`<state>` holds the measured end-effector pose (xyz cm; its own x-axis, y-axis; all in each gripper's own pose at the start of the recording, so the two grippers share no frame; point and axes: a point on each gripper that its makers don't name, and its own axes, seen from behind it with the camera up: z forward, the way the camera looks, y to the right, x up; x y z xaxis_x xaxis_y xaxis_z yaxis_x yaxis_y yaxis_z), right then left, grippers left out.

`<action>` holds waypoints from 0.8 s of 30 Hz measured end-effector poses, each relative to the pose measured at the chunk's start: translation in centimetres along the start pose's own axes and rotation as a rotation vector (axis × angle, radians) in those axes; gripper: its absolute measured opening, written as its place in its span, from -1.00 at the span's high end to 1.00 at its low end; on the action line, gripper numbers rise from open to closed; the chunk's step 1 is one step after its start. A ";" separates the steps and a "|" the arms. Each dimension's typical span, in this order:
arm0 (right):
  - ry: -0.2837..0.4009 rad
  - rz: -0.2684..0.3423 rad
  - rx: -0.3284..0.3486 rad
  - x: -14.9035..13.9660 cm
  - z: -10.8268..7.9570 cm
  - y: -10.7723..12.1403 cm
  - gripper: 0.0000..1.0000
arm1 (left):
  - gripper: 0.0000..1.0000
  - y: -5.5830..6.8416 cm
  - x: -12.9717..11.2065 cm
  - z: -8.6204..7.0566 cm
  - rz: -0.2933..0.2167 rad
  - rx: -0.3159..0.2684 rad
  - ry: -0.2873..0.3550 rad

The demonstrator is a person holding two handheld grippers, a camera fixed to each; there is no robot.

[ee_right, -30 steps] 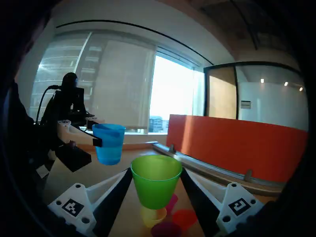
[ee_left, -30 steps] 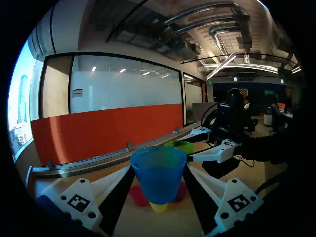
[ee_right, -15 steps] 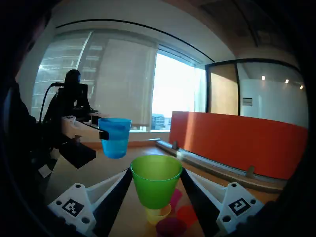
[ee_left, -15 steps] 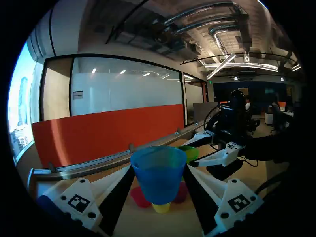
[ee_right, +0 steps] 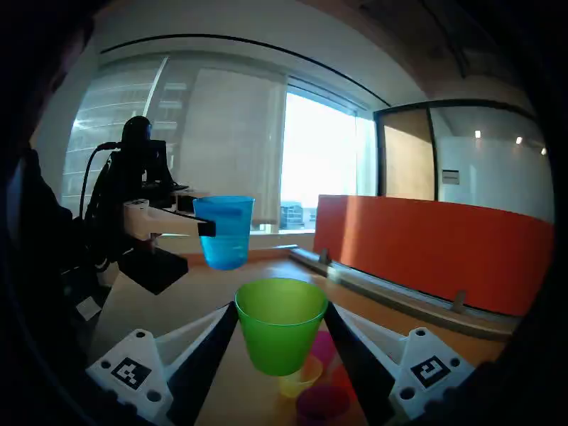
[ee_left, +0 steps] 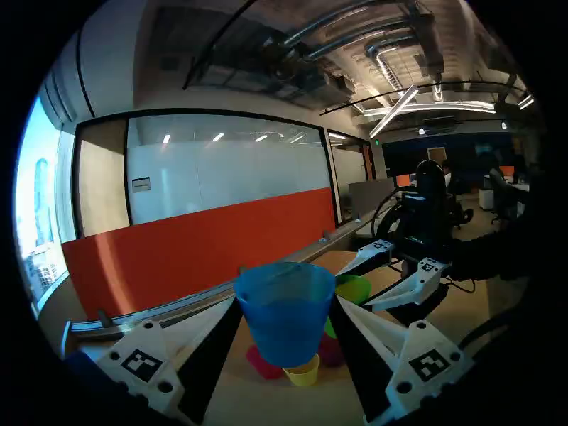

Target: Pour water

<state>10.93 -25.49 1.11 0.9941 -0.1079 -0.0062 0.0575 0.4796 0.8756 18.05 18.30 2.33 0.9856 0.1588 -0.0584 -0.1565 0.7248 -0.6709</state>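
Observation:
A blue plastic cup stands upright between the fingers of my left gripper, which is shut on it. In the right gripper view the same blue cup hangs above the table at the left, held by the left gripper. My right gripper is shut on an upright green cup. In the left gripper view the green cup sits just behind and right of the blue one, held by the right gripper. I cannot see water in either cup.
Small yellow, pink and magenta cups stand on the wooden table below both held cups. An orange partition with a metal rail runs along the table's far edge. A bright window lies beyond.
Both grippers have risen a little and drawn closer together. The blue cup now sits higher and nearer the green cup in the right gripper view.

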 end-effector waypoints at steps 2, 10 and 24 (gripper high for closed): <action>-0.002 0.003 0.007 -0.1 0.0 -0.3 -0.83 | -0.68 -0.1 0.1 0.0 0.013 0.003 -0.001; -0.013 0.017 0.032 -0.5 -0.2 -1.5 -0.83 | -0.67 -0.3 0.4 0.1 0.064 0.015 -0.001; -0.028 0.024 0.071 -1.4 -0.1 -3.0 -0.83 | -0.68 -0.5 0.8 -0.1 0.145 0.034 0.009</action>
<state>9.40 -26.71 -1.57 0.9921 -0.1222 0.0275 0.0265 0.4195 0.9074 18.95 17.98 2.56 0.9529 0.2580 -0.1595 -0.2995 0.7169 -0.6296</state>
